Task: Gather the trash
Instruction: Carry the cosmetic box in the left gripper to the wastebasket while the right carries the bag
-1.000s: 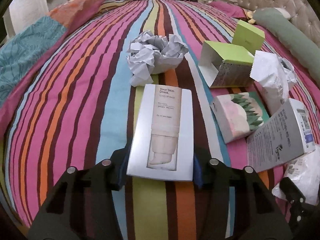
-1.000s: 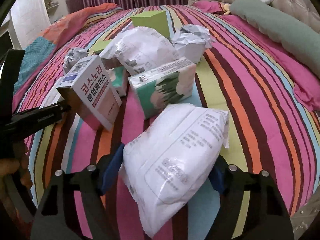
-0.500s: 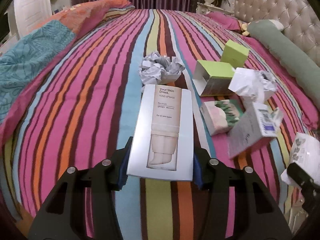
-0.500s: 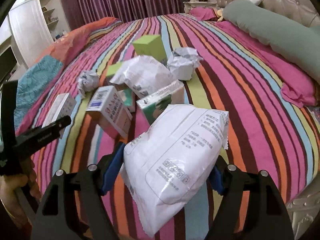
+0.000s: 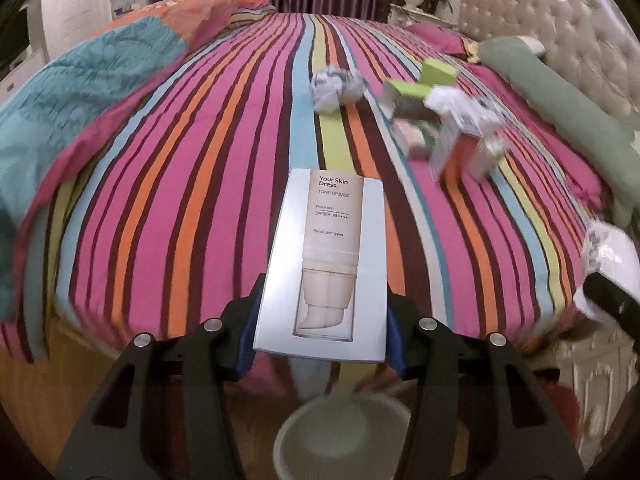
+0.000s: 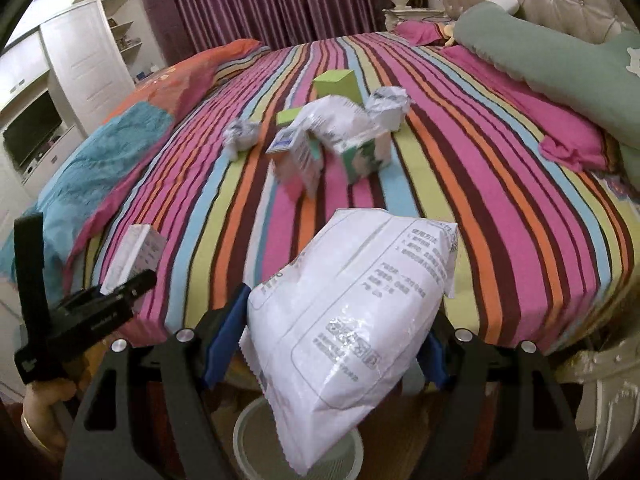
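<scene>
Your cosmetics box (image 5: 324, 264) sits clamped in the left gripper (image 5: 322, 320) and the white pouch (image 6: 348, 320) in the right gripper (image 6: 332, 344); both have come back off the striped bed (image 5: 200, 184). A pale bin (image 5: 344, 436) now shows just below each gripper, so both drops look imminent. The remaining litter (image 6: 320, 140) lies well ahead of both grippers.

A home bedroom. A striped bedspread (image 6: 460, 152) covers the bed below a tufted headboard (image 5: 560, 28). Purple curtains (image 6: 272, 4) and a white wardrobe (image 6: 84, 64) stand behind.

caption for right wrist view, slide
Right gripper holds a white bag above the bin, trash left on the striped bed.
</scene>
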`<state>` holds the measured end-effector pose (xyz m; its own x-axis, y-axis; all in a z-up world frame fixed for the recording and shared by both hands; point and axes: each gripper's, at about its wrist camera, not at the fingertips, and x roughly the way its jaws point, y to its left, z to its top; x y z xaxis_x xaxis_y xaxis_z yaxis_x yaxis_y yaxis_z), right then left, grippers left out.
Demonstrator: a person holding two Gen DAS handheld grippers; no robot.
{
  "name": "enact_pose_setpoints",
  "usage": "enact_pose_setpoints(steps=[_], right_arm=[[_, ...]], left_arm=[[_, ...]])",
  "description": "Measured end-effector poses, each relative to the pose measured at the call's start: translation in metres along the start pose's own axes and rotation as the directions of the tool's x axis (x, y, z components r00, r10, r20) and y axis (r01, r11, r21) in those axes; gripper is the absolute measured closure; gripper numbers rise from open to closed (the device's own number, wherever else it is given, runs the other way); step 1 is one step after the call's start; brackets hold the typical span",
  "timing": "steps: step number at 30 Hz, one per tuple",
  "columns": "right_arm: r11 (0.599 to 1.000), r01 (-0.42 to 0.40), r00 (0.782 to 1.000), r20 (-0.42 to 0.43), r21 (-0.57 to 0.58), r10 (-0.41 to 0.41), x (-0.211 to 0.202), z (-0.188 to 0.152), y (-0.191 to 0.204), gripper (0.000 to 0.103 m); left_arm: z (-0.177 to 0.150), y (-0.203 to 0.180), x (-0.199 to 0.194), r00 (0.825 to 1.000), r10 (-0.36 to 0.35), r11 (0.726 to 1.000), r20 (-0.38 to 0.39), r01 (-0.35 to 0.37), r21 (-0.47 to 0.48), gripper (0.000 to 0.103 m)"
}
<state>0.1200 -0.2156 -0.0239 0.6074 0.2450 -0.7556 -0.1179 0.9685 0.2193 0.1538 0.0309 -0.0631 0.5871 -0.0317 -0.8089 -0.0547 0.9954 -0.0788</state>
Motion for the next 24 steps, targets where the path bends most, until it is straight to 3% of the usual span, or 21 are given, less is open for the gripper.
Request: enact_pose_setpoints(steps=[8,11,14,16,21,24], right_arm=[[0.997,-0.054,0.995,-0.081,0.046,0.058,-0.019,-0.063,0.011,0.032],[0.993,-0.077,0.986,-0.143,0.091,0.09,-0.011,-0.089,0.013,0.032],[0.983,-0.109,0.963,-0.231,0.147,0.141,0.007,-0.12,0.016,0.032],[0.974,-0.118,0.934,-0.311,0.195,0.175,0.026,-0.14,0.016,0.032],[0.949,-0.086,0.855,-0.467,0.302,0.226,0.073,-0.172,0.011,0.032],[0.936,-0.054,0.828,-0.508,0.348,0.237,0.097,-0.178,0.007,0.032]], left_arm=[[-0.088,0.009,-0.031,0.996,-0.033,0.999,-0.083,0.034,0.011,0.053],[-0.116,0.01,-0.025,0.989,-0.05,0.999,-0.137,0.047,-0.023,0.053],[-0.143,0.007,-0.011,0.974,-0.085,0.995,-0.208,0.073,-0.063,0.053],[-0.159,0.003,0.004,0.952,-0.116,0.991,-0.282,0.094,-0.092,0.053],[-0.195,0.003,0.054,0.86,-0.161,0.982,-0.484,0.089,-0.168,0.053],[-0.209,0.008,0.08,0.814,-0.167,0.974,-0.556,0.05,-0.22,0.053]])
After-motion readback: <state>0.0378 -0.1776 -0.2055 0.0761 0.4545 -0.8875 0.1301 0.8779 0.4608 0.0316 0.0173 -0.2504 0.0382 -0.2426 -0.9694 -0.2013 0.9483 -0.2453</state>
